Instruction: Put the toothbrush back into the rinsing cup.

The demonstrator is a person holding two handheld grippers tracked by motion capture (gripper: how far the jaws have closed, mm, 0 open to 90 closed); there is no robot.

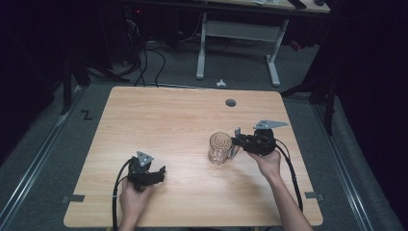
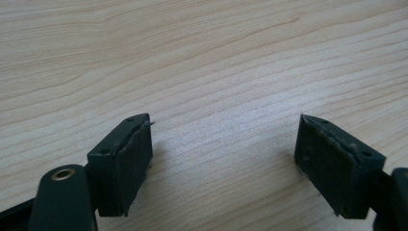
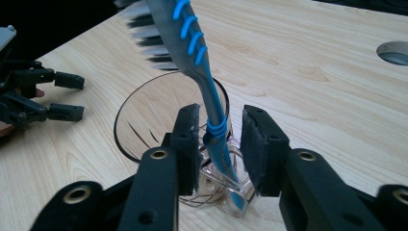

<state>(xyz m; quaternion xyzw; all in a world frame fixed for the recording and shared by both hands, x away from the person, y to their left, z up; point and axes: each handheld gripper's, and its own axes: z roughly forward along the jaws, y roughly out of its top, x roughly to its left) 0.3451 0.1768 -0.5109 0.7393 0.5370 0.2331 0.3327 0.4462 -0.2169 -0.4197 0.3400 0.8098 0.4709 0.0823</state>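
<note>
the toothbrush [image 3: 211,103] stands in the glass mug [image 3: 159,125], handle end down inside by the near rim, bristle head up and leaning toward about 11 o'clock in the right gripper view, bristles facing 9 o'clock. its long axis runs steeply from the mug's base up past the rim, tilted rather than upright. the mug sits right of the surface's [image 1: 159,120] middle in the high view, at about 9 o'clock from the right gripper [image 3: 219,144].

that gripper is parted, one pad on each side of the handle with a gap on both sides, so the brush looks let go and resting on the mug: i judge the step to be the release after dropping it in. the next move calls for backing straight out without catching the handle or tipping the mug.

the left gripper [image 2: 223,149] rests wide open and empty on bare wood, near the front left edge.
</note>
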